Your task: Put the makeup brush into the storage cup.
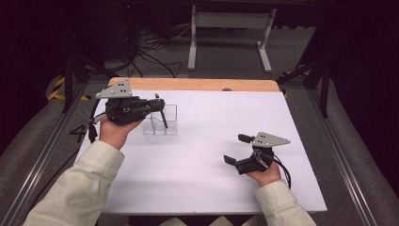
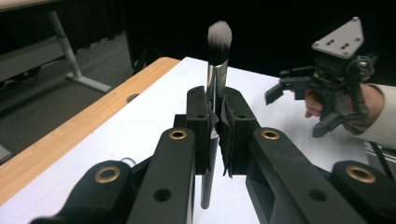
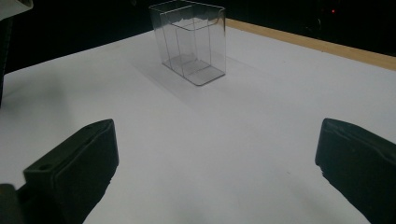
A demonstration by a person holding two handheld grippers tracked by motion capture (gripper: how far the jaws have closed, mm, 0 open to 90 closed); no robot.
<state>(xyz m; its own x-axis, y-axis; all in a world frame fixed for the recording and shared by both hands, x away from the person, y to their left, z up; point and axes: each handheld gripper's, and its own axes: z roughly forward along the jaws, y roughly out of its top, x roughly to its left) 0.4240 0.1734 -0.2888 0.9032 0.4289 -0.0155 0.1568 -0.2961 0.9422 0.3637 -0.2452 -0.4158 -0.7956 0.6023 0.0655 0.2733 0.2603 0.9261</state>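
While the left claw (image 2: 215, 116) grips a makeup brush (image 2: 218, 44) near the clear box (image 1: 161, 121), the right claw (image 1: 234, 149) gapes over bare table (image 1: 197, 169).

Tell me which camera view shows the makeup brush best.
The left gripper view: the makeup brush stands upright between the left gripper pads, bristles up, close and sharp. In the high view it is a thin dark stick before the clear box.
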